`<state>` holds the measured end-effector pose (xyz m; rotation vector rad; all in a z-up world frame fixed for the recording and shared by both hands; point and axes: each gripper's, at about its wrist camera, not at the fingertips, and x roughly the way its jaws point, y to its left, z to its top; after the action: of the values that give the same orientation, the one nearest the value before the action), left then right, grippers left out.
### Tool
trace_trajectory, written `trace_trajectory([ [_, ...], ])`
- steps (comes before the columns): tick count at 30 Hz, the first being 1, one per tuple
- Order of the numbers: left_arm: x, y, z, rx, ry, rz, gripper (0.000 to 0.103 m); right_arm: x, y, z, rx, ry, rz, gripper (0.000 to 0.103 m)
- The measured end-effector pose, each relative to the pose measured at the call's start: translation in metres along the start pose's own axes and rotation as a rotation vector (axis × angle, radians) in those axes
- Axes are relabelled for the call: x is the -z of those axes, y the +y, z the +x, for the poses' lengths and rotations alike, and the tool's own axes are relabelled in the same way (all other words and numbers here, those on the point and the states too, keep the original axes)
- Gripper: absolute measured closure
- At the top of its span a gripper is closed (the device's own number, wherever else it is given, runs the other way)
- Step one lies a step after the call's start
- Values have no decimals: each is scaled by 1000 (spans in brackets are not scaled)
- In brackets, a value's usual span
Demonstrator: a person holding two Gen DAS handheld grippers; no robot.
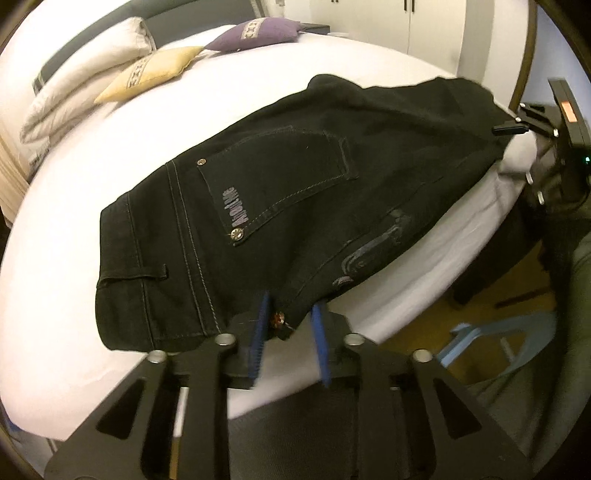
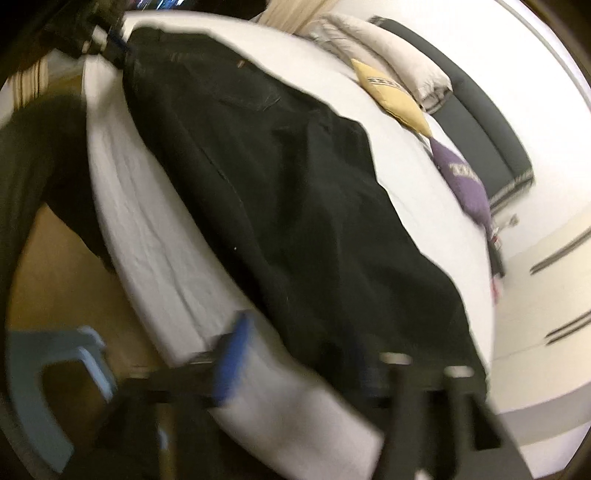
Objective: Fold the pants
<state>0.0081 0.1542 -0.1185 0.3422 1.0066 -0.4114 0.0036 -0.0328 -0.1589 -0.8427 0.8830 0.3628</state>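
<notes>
Black pants [image 1: 295, 177] lie folded lengthwise near the front edge of a white bed [image 1: 74, 221], back pocket up. My left gripper [image 1: 290, 336] is at the waistband corner. Its blue pads [image 1: 262, 332] stand apart, and the riveted corner lies loose between them without being pressed. In the right wrist view the same pants [image 2: 277, 184] stretch away from my right gripper [image 2: 299, 369]. That gripper is spread wide at the leg end, one blue pad [image 2: 232, 362] over the sheet and the other finger over the dark cloth. This view is blurred. The left gripper [image 2: 114, 48] shows at the far end.
A yellow cushion [image 1: 151, 72], a purple cushion [image 1: 255, 35] and white pillows [image 1: 85, 77] sit at the head of the bed. A light blue plastic stool [image 1: 491, 332] stands on the wood floor beside the bed edge. A person's dark clothing [image 2: 37, 155] fills the left side.
</notes>
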Motion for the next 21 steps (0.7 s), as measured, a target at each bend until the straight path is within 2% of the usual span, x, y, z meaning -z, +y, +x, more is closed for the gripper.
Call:
trace_trajectory([
  [1, -2, 1, -2, 25, 13, -13, 69, 5, -5, -5, -12, -7, 37, 30],
  [2, -2, 0, -2, 37, 19, -16, 57, 11, -16, -11, -40, -5, 97, 30],
  [3, -4, -2, -5, 46, 22, -13, 55, 17, -26, -15, -67, -9, 154, 30],
  [7, -23, -14, -21, 66, -32, -31, 55, 60, -105, -23, -170, -40, 579, 30],
  [10, -46, -29, -28, 86, -103, -58, 55, 121, -178, -18, -246, -89, 1016, 30],
  [12, -59, -37, -22, 93, -122, -77, 55, 152, -205, -12, -280, -133, 1181, 30],
  [16, -79, -60, 16, 109, -91, -104, 55, 203, -237, 14, -374, -166, 1449, 31],
  [18, -83, -69, 31, 125, -74, -119, 55, 226, -240, 33, -454, -162, 1608, 31],
  [21, -85, -83, 50, 119, -31, -110, 55, 230, -234, 46, -539, -200, 1668, 31],
])
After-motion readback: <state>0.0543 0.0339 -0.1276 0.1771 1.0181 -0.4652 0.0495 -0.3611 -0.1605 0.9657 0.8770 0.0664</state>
